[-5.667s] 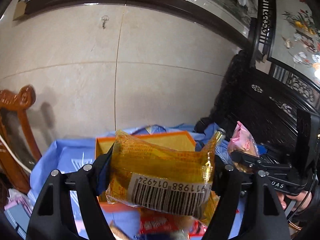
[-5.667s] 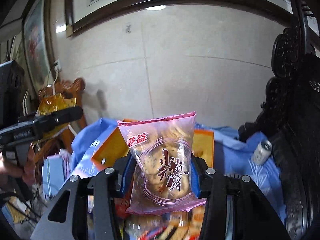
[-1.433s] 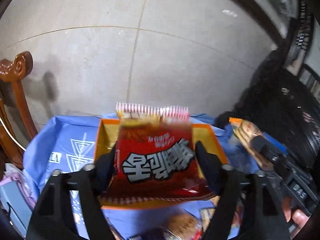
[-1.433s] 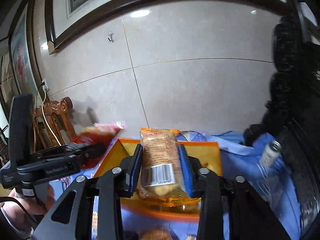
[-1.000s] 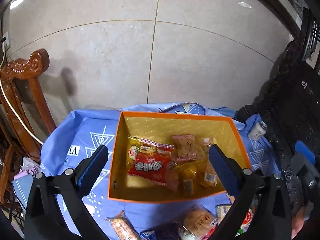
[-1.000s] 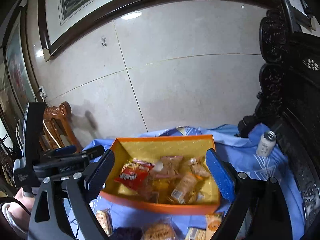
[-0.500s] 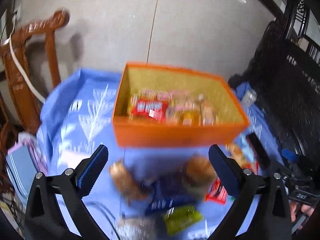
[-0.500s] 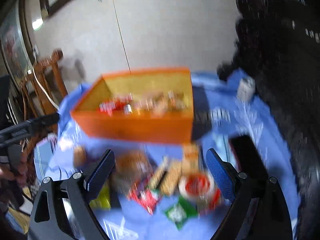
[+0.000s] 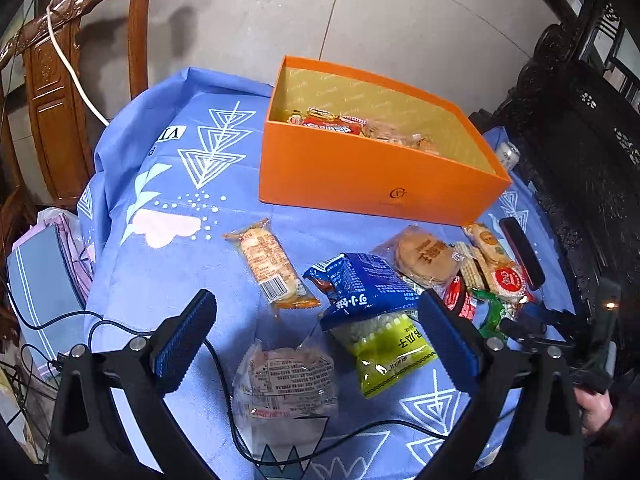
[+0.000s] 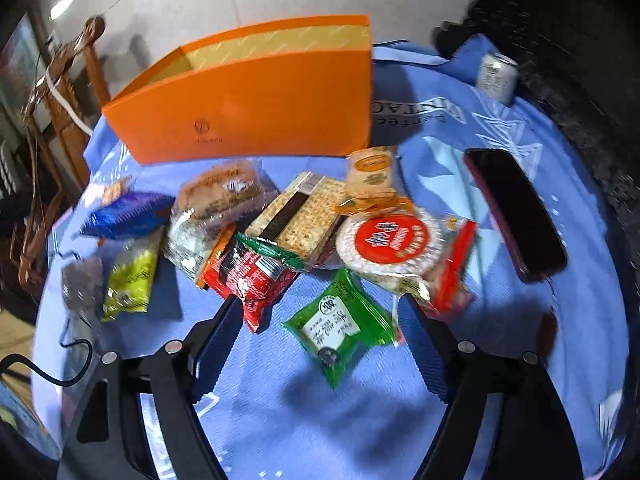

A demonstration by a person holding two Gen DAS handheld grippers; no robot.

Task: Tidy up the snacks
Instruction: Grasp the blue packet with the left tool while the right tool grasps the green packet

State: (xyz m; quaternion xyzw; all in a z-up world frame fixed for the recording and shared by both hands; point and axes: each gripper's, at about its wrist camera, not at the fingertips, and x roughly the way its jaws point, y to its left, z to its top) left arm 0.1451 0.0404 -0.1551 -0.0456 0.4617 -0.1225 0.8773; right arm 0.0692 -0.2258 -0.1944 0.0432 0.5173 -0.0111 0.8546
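We are between loads: both grippers hang empty over the loose snacks, lining up fresh picks for the orange box (image 9: 376, 176), which sits in the upper middle of both views with several packets already inside. In the left wrist view the left gripper (image 9: 316, 344) has its jaws spread wide with nothing pressed between the pads; low in the frame, the clear packet (image 9: 286, 376) and the yellow-green packet (image 9: 390, 350) lie in the gap, with the blue bag (image 9: 358, 286) just above them. In the right wrist view the right gripper (image 10: 318, 344) has its jaws closing, and the green packet (image 10: 342, 330) lies flat on the blue cloth (image 10: 520, 320) between them, the pads not yet touching it. The red packet (image 10: 250, 276) sits just beside the left finger and the round cracker pack (image 10: 390, 246) just above the right one, so we judge the next move needs a straight descent onto the green packet alone, pads pinching its edges without catching its neighbours, then a lift over the box wall. The phone (image 10: 516, 212) at the right should stay put.
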